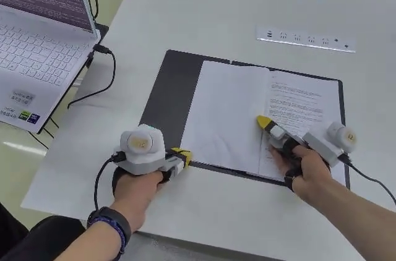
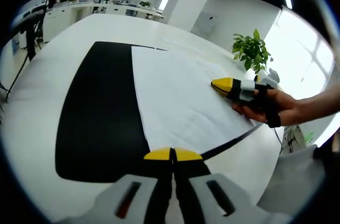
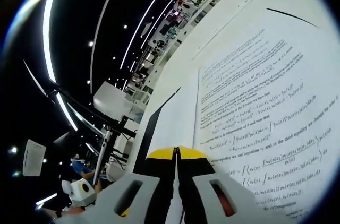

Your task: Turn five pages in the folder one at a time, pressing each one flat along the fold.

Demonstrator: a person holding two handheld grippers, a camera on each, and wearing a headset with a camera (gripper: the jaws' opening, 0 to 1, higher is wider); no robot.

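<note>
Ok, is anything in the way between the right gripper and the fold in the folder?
Nothing visible. The right gripper, shut, sits at the fold between the blank page and the printed page; the left gripper is off at the near edge of the folder.

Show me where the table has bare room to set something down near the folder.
Bare table lies beyond the folder, up to the socket strip, and along the near edge. Crowded: the laptop and cable at left; left tongs and right tongs at the folder.
</note>
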